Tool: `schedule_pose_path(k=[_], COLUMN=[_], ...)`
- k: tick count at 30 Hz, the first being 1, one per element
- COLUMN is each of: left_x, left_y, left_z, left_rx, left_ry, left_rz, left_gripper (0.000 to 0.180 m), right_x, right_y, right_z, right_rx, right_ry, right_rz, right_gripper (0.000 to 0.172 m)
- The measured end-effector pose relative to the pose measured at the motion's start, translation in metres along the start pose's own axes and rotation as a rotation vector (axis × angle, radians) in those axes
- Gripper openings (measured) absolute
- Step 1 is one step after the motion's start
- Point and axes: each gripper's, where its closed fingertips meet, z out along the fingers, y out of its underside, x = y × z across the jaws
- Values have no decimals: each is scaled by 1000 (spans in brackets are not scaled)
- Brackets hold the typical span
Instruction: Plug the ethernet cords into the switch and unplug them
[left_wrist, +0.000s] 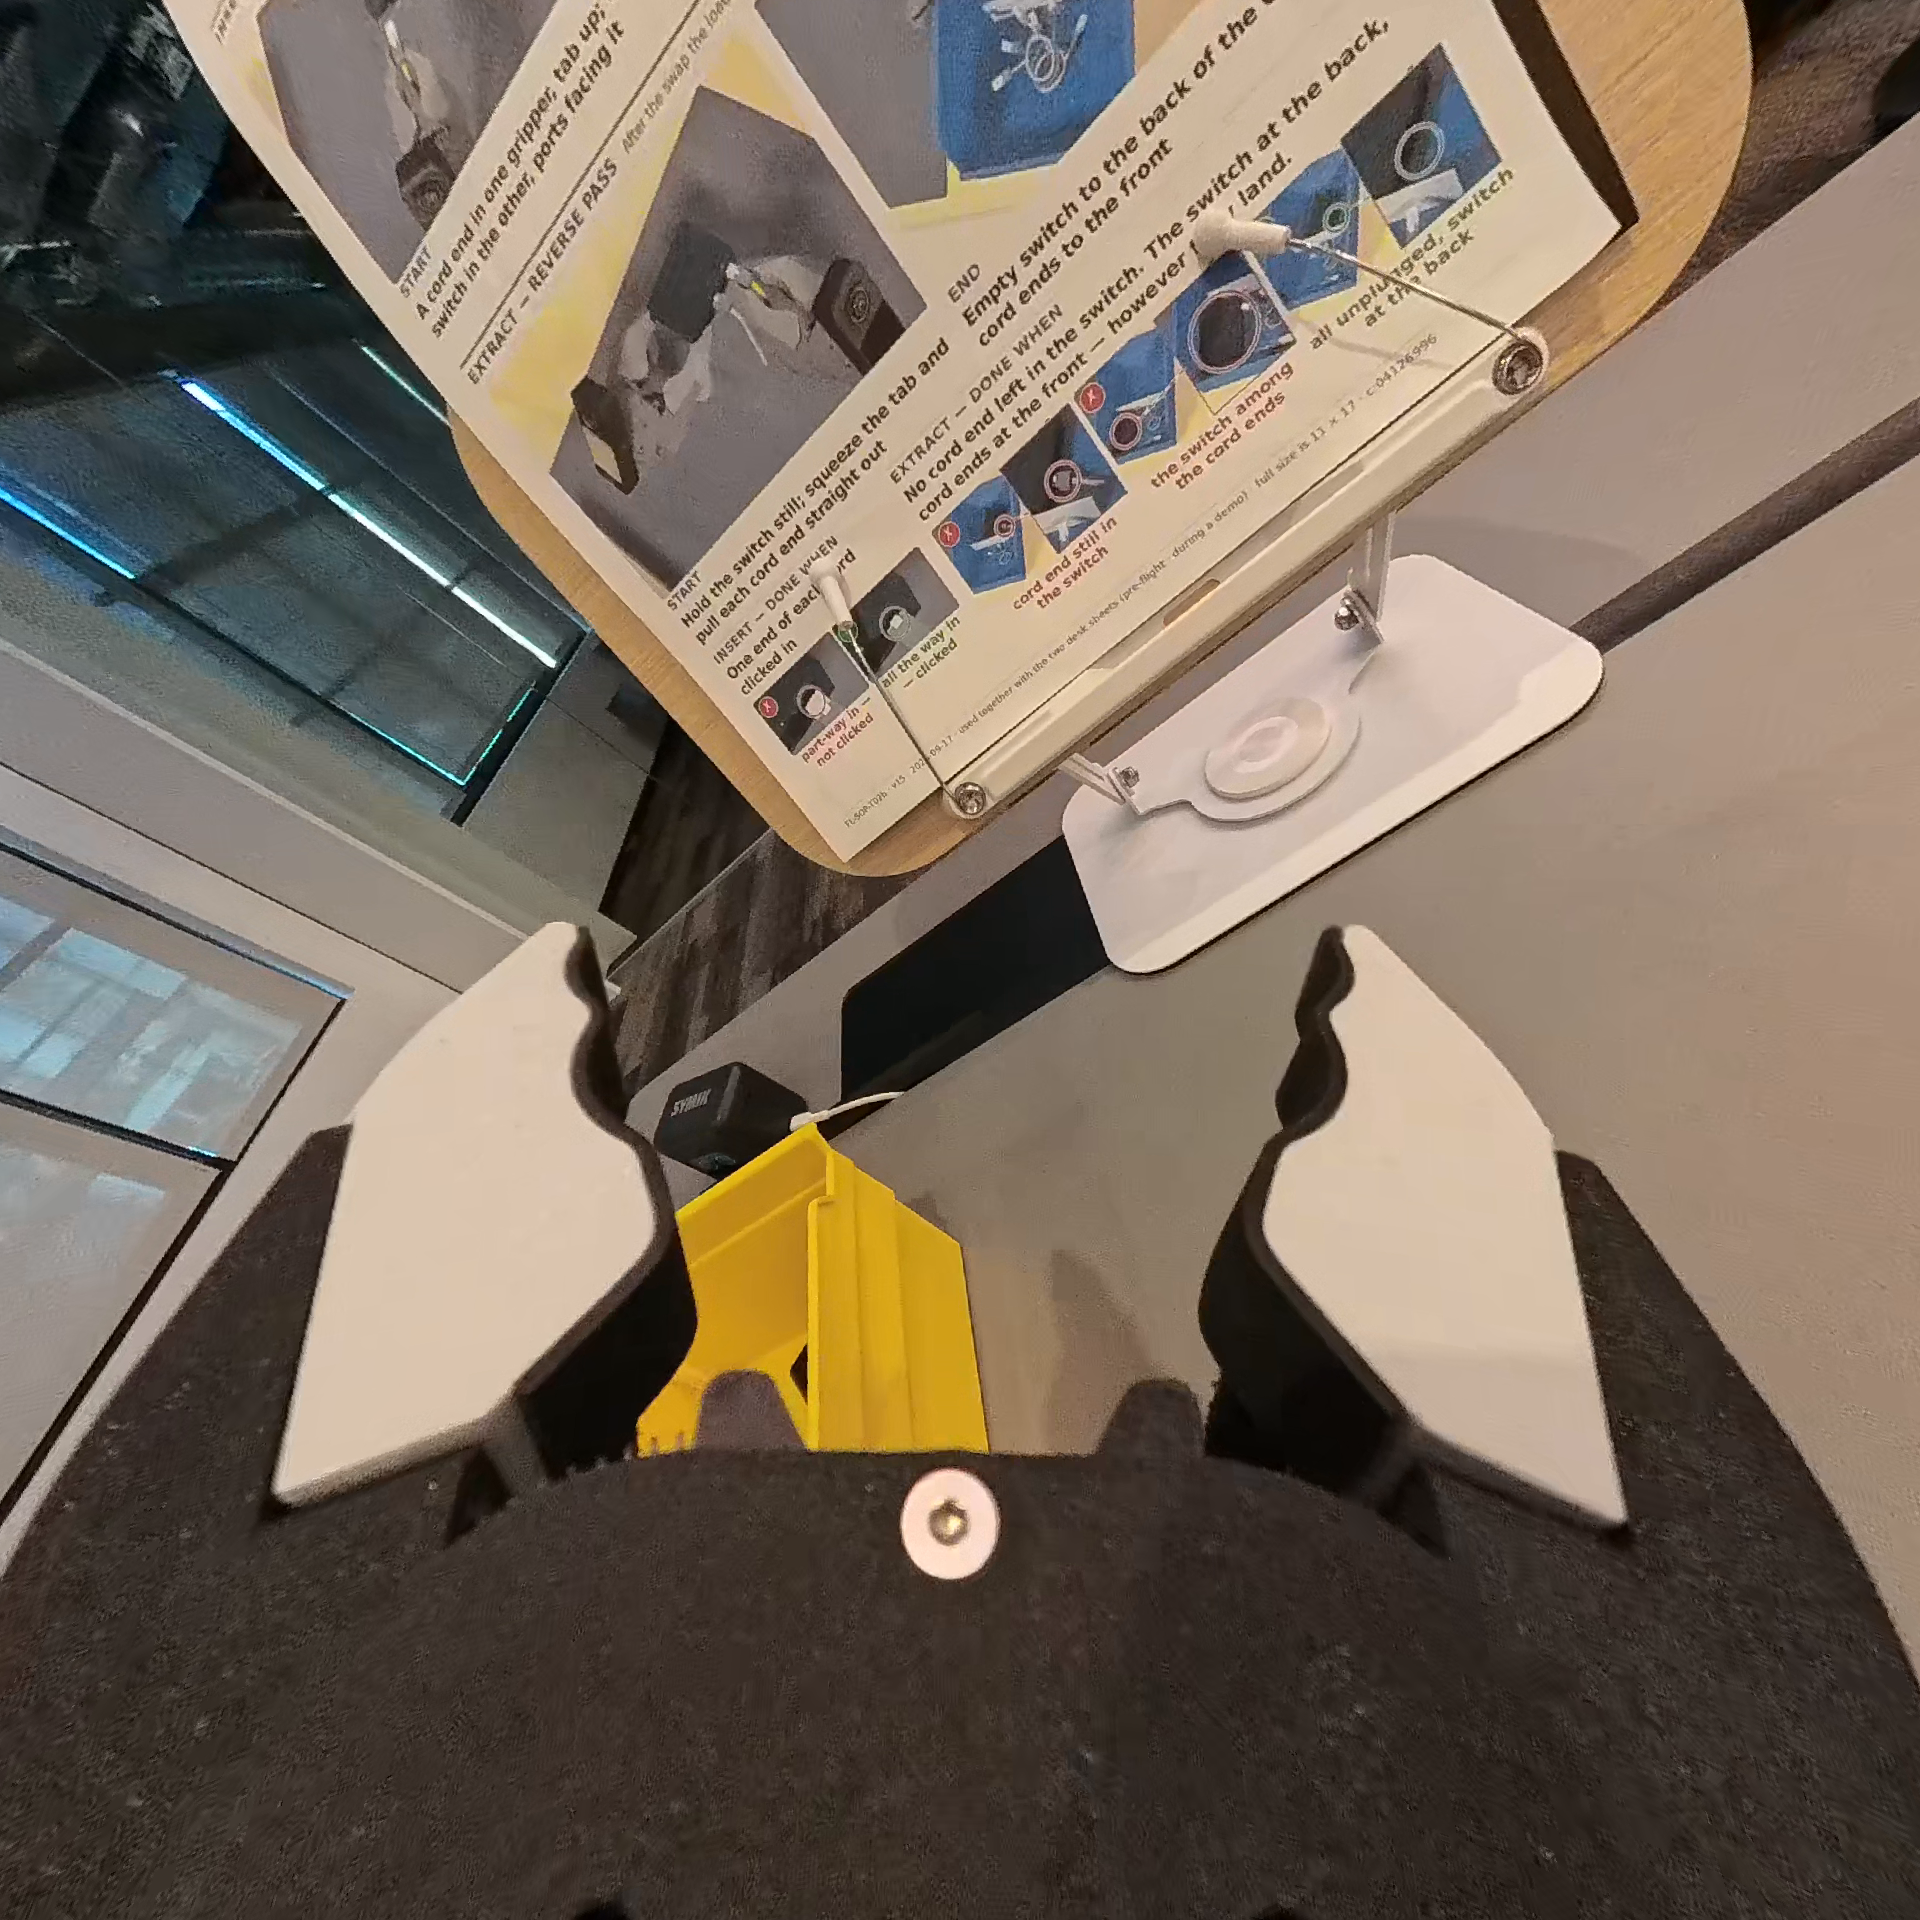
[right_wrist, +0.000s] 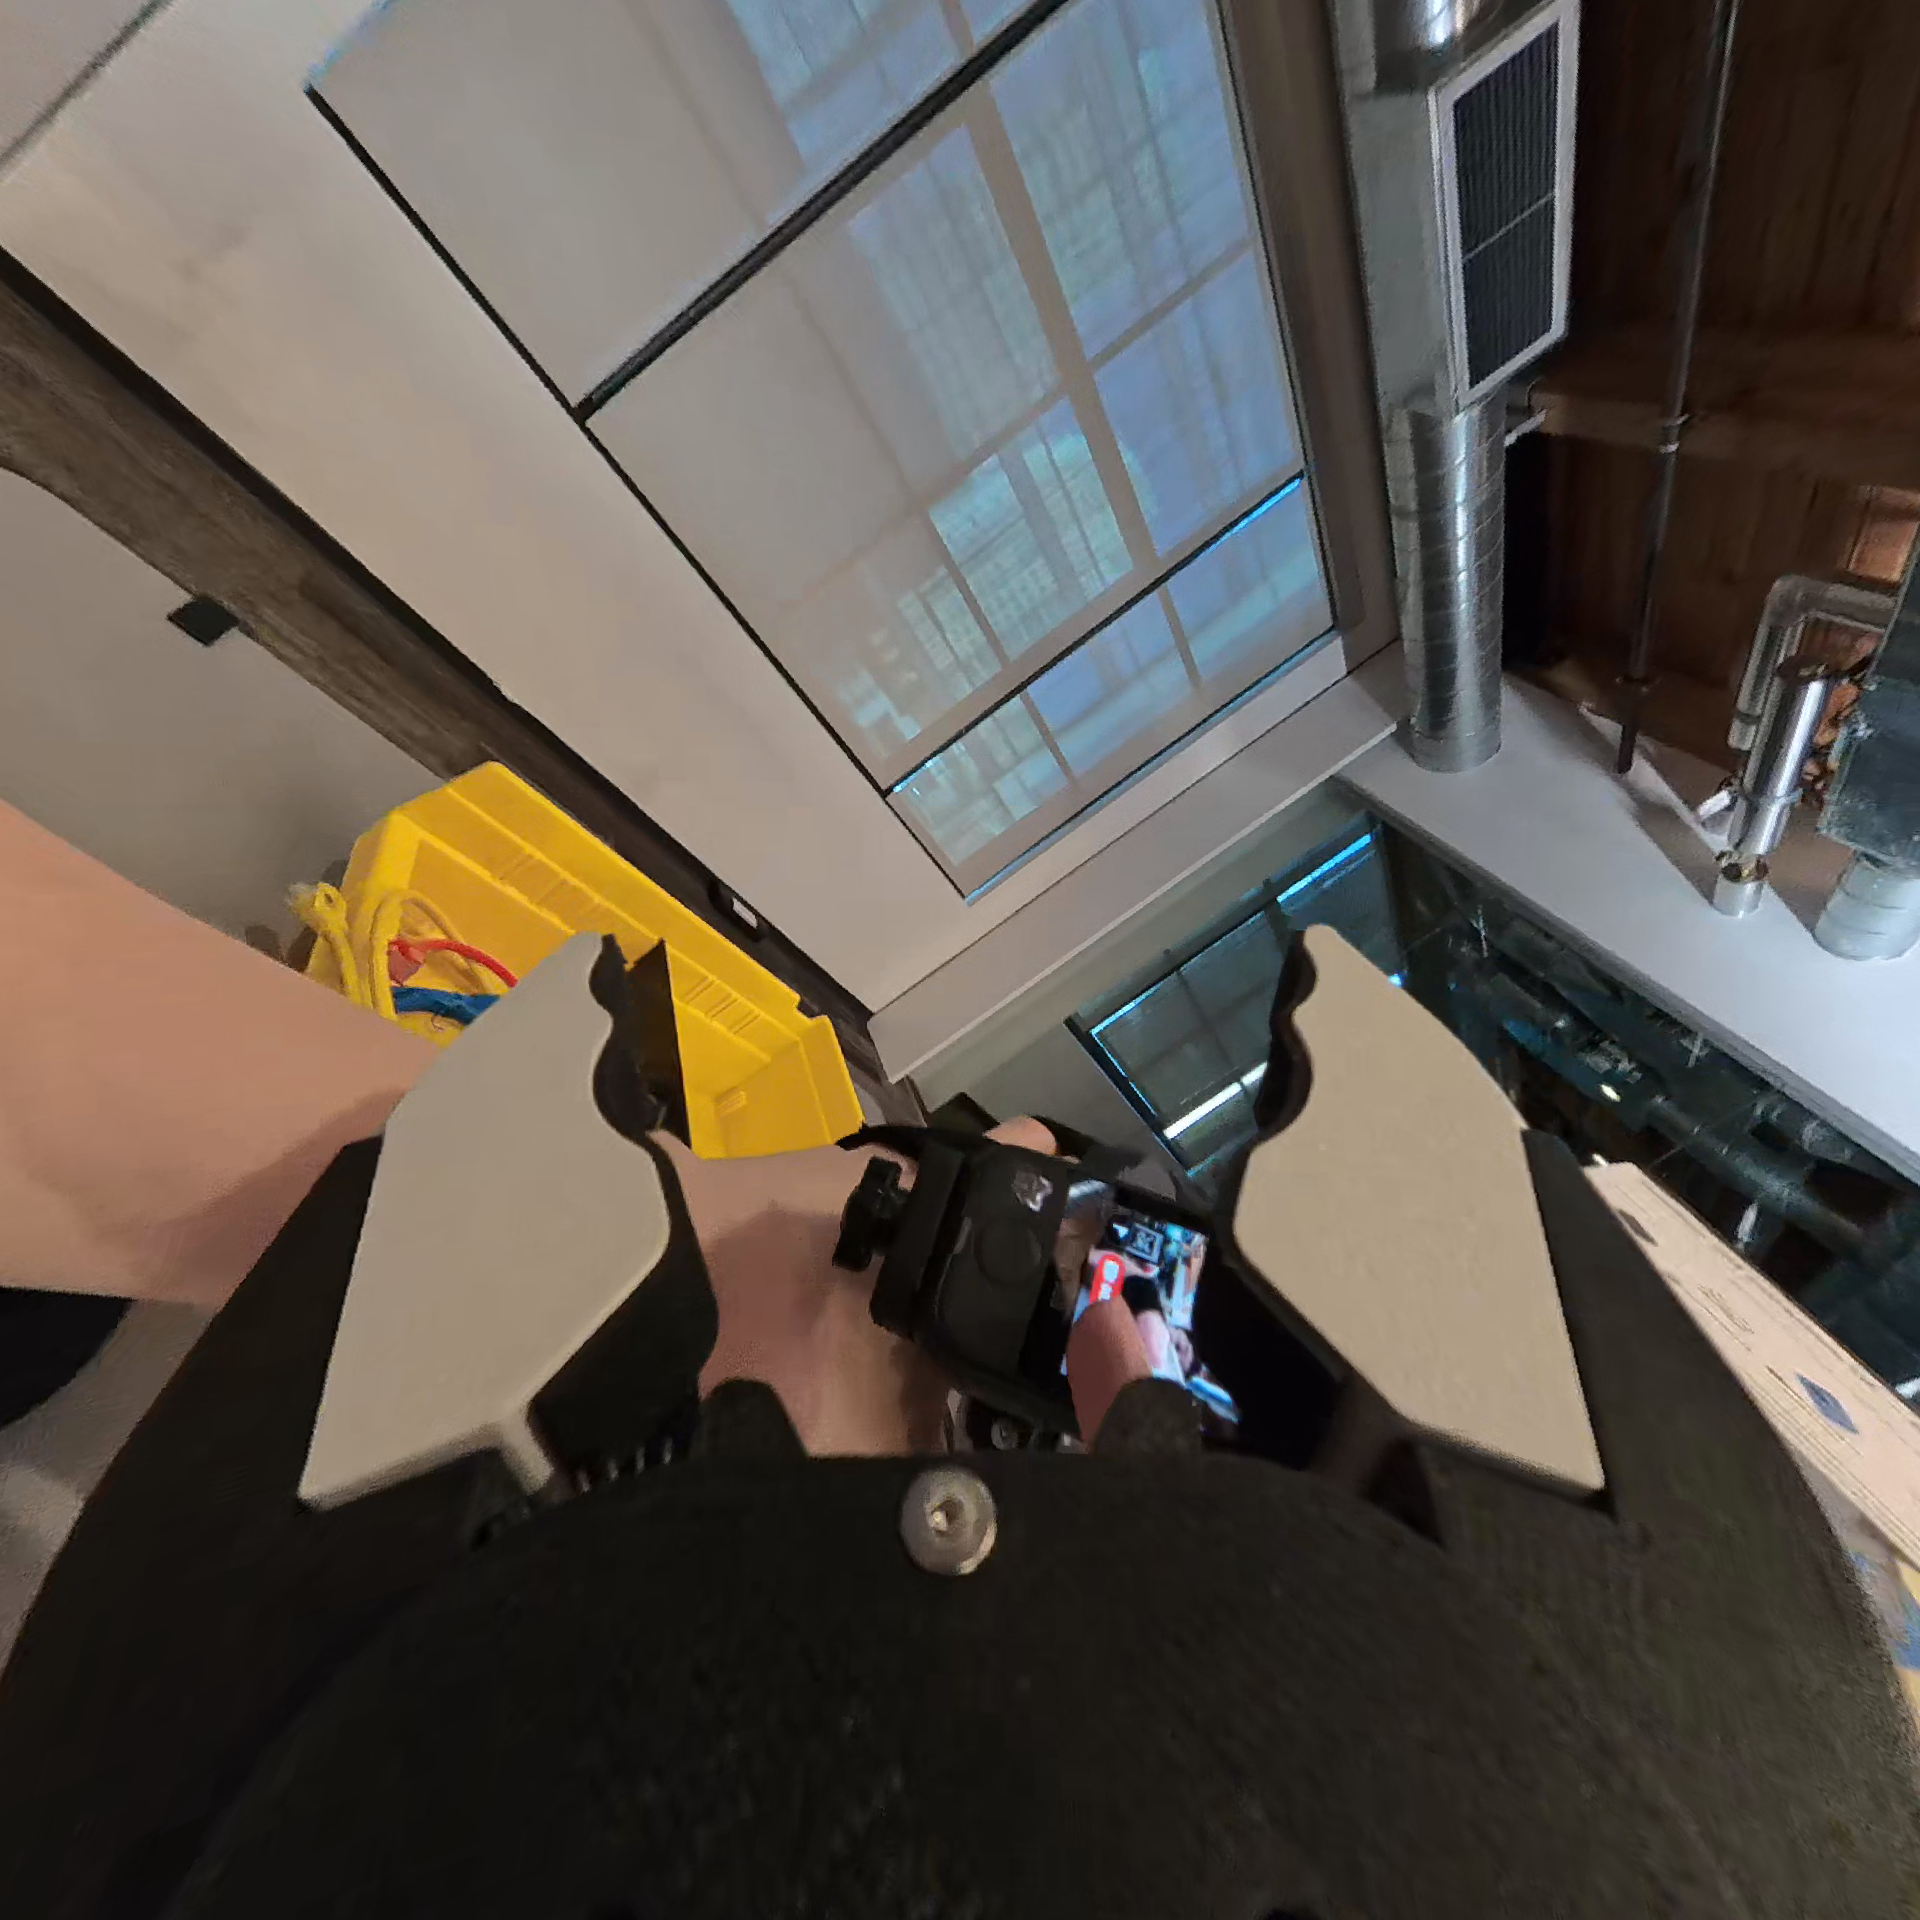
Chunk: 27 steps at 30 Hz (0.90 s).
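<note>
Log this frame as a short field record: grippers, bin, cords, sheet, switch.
left gripper: open, nothing between its fingers
right gripper: open, nothing gripped
yellow plastic bin: on the grey table, also seen behind the left gripper
cords in bin: yellow, red and blue, coiled together
printed instruction sheet on a wooden board: propped on a white metal stand
switch: cannot tell
person's hand: on the other gripper's handle

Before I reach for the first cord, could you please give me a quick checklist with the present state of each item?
1. Left gripper open, nothing between its fingers: ok.
2. Right gripper open, nothing held: ok.
3. Cords in the yellow bin, yellow, red and blue ones: ok.
4. Switch located: cannot tell, none clearly in view.
5. Instruction sheet on its stand: ok.
6. Grippers aimed at the work: not ok, the right one points toward the window.
</note>
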Motion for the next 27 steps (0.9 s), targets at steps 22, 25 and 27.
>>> schedule_pose_path(k=[22, 25, 27], left_x=[-3, 6, 21], left_y=[-58, -104, -128], left_z=[-46, -102, -149], left_rx=[354, 626, 796], left_ry=[286, 409, 519], left_rz=[-346, -367, -353], left_gripper=[122, 120, 113], right_x=[206, 187, 170], right_y=[152, 221, 244], right_z=[-156, -189, -199], right_rx=[-425, -908, -1176], right_ry=[795, 822, 779], right_rz=[758, 642, 497], right_gripper=[108, 109, 109])
